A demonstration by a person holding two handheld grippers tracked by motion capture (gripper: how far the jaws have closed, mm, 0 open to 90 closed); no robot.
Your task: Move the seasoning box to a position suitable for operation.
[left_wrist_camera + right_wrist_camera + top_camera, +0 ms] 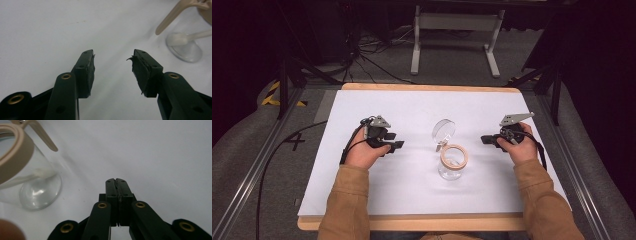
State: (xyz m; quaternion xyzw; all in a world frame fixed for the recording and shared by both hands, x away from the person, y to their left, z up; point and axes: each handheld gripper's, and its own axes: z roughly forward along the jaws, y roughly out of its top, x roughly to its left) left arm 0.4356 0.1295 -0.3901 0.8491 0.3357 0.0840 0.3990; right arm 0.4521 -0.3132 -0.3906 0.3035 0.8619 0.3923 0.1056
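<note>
Left gripper rests on the white tabletop, held in the person's left hand; jaws stand wide apart with nothing between them, as the left gripper view confirms. Torn edge visible on one black pad.

Right gripper sits on the tabletop at the opposite side, held in the right hand; jaws pressed together, pad to pad, holding nothing (right gripper view).

Clear glass jar stands upright near the middle of the tabletop, between the two grippers and apart from both. Tan band rings its mouth. Round clear lid is swung open, tilted up on the far side of the mouth, attached by a hinge.

Right gripper view: jar lies left of the jaws, not touching.

Left gripper view: jar base at upper right.
</note>
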